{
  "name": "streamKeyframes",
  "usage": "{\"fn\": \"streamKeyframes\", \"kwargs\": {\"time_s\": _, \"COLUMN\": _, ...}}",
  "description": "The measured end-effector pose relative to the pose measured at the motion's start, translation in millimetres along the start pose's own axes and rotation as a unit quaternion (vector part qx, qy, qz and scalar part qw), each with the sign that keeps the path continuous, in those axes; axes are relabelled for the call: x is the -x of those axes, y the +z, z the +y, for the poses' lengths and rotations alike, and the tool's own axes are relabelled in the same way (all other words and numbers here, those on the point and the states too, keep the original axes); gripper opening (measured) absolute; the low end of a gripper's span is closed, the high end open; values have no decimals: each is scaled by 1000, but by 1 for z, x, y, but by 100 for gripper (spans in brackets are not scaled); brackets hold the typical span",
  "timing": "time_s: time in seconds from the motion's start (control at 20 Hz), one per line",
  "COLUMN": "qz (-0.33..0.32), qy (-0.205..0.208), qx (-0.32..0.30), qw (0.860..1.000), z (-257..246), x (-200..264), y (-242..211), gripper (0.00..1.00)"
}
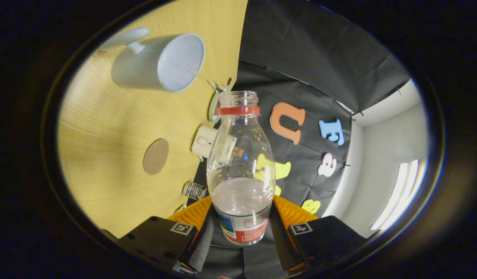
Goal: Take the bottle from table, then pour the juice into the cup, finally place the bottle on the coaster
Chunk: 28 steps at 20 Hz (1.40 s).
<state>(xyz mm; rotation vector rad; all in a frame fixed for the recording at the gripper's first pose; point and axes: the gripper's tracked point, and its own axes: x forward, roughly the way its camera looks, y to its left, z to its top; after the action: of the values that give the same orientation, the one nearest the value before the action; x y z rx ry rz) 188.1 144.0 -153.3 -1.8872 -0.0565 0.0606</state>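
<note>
While the hand-held gripper clamps both fingers on the bottle near its base, the view rolls sideways, bottle uncapped; the cup and coaster wait apart on the surface, pouring seemingly imminent.

Cloth-walled booth, wooden table

A clear plastic bottle with no cap, a red ring at its neck and a red-and-blue label sits clamped between the two fingers of the claw. A pale liquid fills perhaps its lower third. A white mug-style cup with a handle stands on the wooden counter. A round brown coaster lies flat, well apart from the cup.
</note>
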Motion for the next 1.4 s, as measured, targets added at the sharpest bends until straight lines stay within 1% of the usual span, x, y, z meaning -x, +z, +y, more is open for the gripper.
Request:
{"fn": "streamKeyframes", "kwargs": {"time_s": 0.45, "qz": -16, "qy": -15, "qx": 30, "qw": 999, "z": -8, "x": -2, "y": 4, "gripper": 76}}
{"fn": "streamKeyframes", "kwargs": {"time_s": 0.75, "qz": -19, "qy": -15, "qx": 57, "qw": 998, "z": -18, "x": -4, "y": 4, "gripper": 76}}
{"fn": "streamKeyframes", "kwargs": {"time_s": 1.4, "qz": -25, "qy": -15, "qx": 87, "qw": 996, "z": -26, "x": -7, "y": 8, "gripper": 75}}
